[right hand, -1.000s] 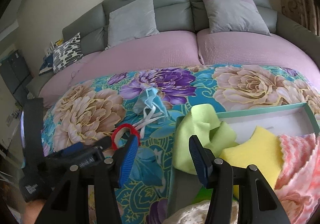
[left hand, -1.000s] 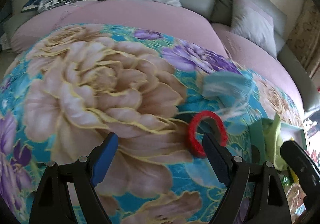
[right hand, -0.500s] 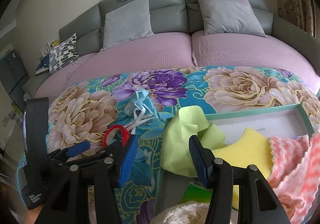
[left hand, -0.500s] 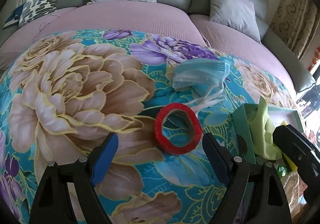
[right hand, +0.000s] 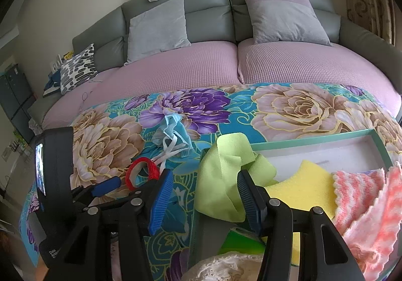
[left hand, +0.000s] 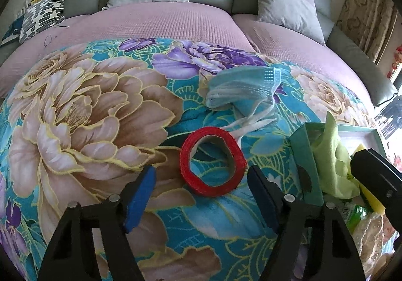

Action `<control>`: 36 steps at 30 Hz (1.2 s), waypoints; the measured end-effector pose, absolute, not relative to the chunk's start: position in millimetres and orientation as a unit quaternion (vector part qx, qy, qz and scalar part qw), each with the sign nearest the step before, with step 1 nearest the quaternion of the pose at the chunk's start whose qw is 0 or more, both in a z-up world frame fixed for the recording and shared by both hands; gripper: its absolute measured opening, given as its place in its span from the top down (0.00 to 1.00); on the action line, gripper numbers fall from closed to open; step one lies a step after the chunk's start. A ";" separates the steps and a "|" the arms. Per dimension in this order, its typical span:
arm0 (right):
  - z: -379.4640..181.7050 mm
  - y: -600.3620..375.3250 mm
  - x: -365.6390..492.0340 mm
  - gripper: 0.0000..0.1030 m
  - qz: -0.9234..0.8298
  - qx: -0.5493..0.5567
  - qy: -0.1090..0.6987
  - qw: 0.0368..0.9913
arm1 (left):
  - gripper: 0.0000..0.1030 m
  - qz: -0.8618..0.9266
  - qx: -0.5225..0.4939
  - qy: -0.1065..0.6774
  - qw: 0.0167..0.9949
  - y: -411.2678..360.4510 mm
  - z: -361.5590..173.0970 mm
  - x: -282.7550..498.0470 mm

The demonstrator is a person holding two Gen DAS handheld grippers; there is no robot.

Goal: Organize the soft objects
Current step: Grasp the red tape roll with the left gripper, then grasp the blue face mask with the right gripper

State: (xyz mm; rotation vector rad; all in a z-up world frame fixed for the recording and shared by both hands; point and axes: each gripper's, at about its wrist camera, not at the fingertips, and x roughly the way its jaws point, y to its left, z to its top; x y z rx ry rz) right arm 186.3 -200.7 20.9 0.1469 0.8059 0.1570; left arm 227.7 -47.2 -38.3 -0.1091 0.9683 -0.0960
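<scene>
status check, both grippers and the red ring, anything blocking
Left gripper closing around red ring, pads not yet touching. Right gripper open, empty, over teal box edge. Face mask straps lie against ring's far side.

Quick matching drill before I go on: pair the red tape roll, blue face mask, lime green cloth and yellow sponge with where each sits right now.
Things:
1. red tape roll
2. blue face mask
3. lime green cloth
4. yellow sponge

Places:
A. draped over the teal box's near-left corner
B. inside the box, beside the pink knit
C. on the floral blanket, ahead of the left gripper
D. on the blanket, beyond the roll

Pairs: 1-C, 2-D, 3-A, 4-B
</scene>
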 end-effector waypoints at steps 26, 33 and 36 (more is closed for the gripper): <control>19.6 -191.8 184.2 0.45 0.082 0.064 0.384 0.918 | 0.49 -0.035 -0.084 0.443 0.892 -18.6 -13.4 221.1; 26.3 -177.6 186.1 0.45 0.096 0.051 0.373 0.921 | 0.49 -0.017 -0.115 0.427 0.897 5.2 -1.2 215.6; 27.3 -168.7 190.2 0.45 0.112 0.051 0.375 0.919 | 0.49 -0.009 -0.126 0.419 0.899 15.1 3.8 212.5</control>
